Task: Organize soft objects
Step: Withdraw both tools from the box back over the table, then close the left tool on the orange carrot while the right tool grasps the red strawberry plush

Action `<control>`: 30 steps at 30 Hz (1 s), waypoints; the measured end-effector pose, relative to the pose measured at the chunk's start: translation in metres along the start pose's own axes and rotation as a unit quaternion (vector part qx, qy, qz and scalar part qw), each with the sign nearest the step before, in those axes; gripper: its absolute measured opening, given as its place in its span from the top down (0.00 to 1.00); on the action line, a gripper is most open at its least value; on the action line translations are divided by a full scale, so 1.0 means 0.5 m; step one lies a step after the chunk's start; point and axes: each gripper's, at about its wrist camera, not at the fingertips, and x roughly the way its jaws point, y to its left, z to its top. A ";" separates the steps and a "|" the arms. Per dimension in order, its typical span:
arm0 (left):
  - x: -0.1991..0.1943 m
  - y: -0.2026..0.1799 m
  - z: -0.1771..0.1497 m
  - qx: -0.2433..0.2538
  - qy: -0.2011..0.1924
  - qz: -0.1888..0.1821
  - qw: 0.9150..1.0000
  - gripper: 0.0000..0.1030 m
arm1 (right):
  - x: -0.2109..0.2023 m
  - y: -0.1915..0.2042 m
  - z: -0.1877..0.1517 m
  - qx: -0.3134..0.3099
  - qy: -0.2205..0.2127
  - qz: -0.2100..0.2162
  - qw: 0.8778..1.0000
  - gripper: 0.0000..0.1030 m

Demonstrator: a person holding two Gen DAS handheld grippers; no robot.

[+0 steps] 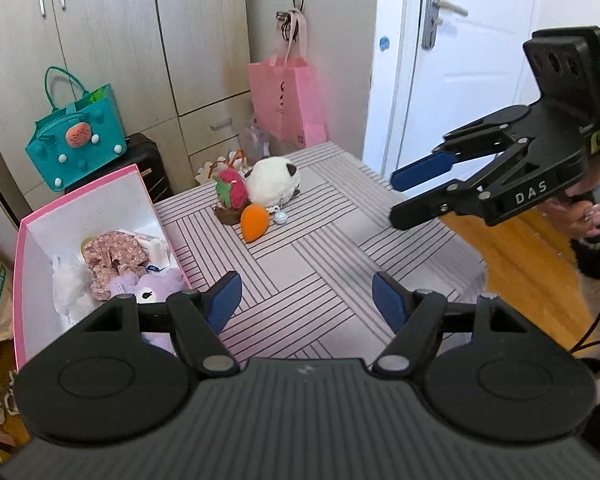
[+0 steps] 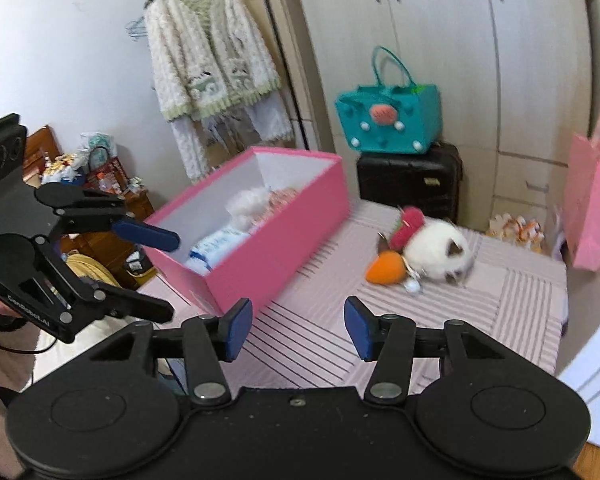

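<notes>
A pink box with white inner walls stands open on the left part of a table covered in a striped lilac cloth. Inside the box lie a floral fabric piece, a purple plush toy, a white fluffy item and a small white packet.

The left gripper hovers above the table's near edge, just right of the box, its blue-padded fingers spread apart and holding nothing.

Toward the far middle of the table, a cluster of soft toys rests together: a red strawberry plush, a white round plush with a dark face touching it on the right, and an orange carrot plush just in front of them. A small silver bell lies beside the carrot.

On the right, the right gripper hangs in the air above the table's right edge, fingers parted and empty, aimed toward the toys; a hand grips its handle.

Behind the table, a teal bag sits on a black suitcase, and a pink paper bag hangs against the cupboards.
</notes>
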 end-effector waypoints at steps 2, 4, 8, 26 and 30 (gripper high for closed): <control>0.019 -0.006 -0.001 -0.001 0.001 0.008 1.000 0.31 | 0.005 -0.021 -0.014 0.006 0.003 -0.006 1.000 0.45; 0.038 -0.011 0.002 0.001 -0.001 0.009 1.000 0.31 | 0.014 -0.041 -0.017 0.011 0.003 -0.011 1.000 0.45; 0.073 -0.019 0.011 -0.001 -0.021 0.025 0.999 0.31 | 0.030 -0.076 -0.013 0.009 0.000 -0.013 1.000 0.45; 0.267 0.026 0.063 -0.107 -0.046 0.064 0.991 0.34 | 0.166 -0.214 0.123 -0.004 -0.004 0.019 1.000 0.44; 0.306 0.016 0.061 -0.102 -0.055 0.099 0.988 0.35 | 0.220 -0.249 0.161 0.002 0.017 0.027 0.999 0.44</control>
